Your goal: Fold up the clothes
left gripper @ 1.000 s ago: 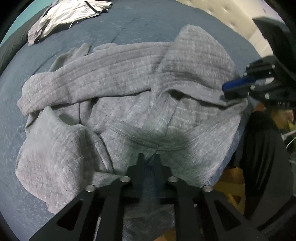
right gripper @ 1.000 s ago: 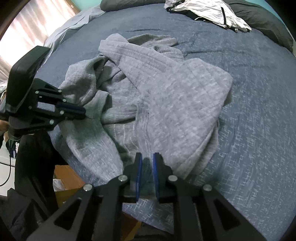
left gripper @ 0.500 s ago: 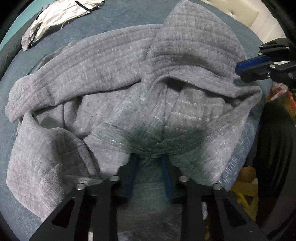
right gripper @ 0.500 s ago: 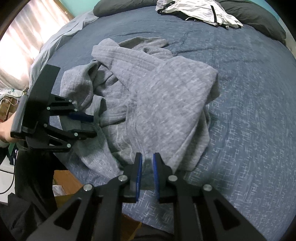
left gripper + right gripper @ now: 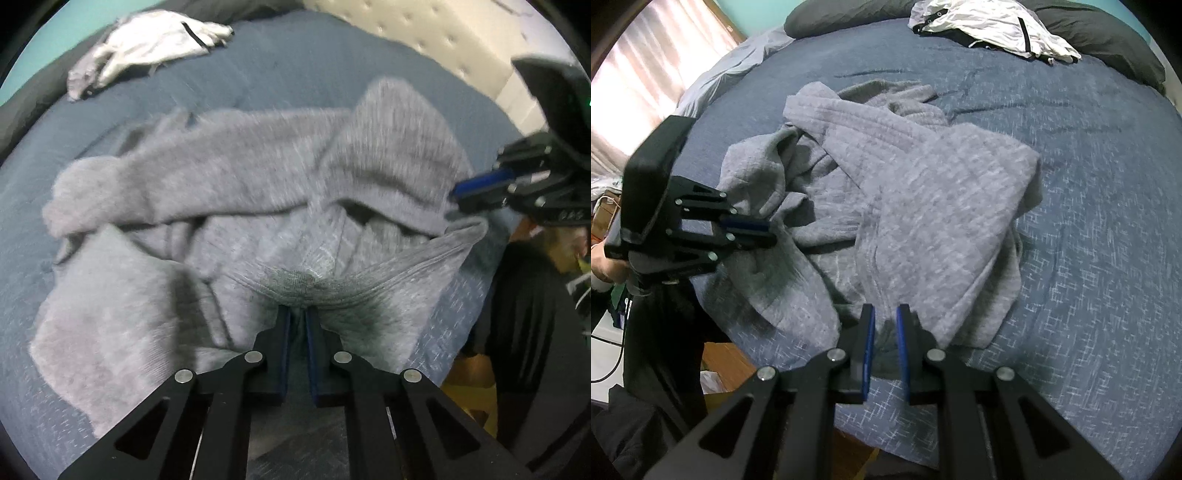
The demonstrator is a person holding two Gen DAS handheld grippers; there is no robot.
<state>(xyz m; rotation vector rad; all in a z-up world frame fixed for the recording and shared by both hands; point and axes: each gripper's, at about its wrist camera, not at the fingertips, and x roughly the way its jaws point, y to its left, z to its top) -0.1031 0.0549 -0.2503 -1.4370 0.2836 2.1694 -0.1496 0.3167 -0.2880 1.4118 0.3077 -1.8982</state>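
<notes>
A wide bed covered by a dark blue bedspread [image 5: 1089, 229] flecked with pale stitching fills both wrist views. A grey ribbed sweater [image 5: 923, 206] lies crumpled on it near the closest edge, one sleeve stretched across the body and the hem turned toward the cameras. Far across the bed, beside a dark grey pillow [image 5: 1108, 33], rests a crumpled white garment with black trim [image 5: 993, 26]. A pale tufted headboard [image 5: 424, 33] shows at the top of the left wrist view; a bright curtained window [image 5: 646, 74] shows at the upper left of the right wrist view.

The left gripper [image 5: 297, 314] is closing on the ribbed hem — the fabric bunches and puckers between its blue-lined fingers [image 5: 283, 347], which pinch it. The right gripper [image 5: 885, 314] is clenched on another part of the sweater's near edge, cloth caught in the narrow gap between its pads. The person's dark sleeve [image 5: 524, 332] hangs beyond the bed's edge.
</notes>
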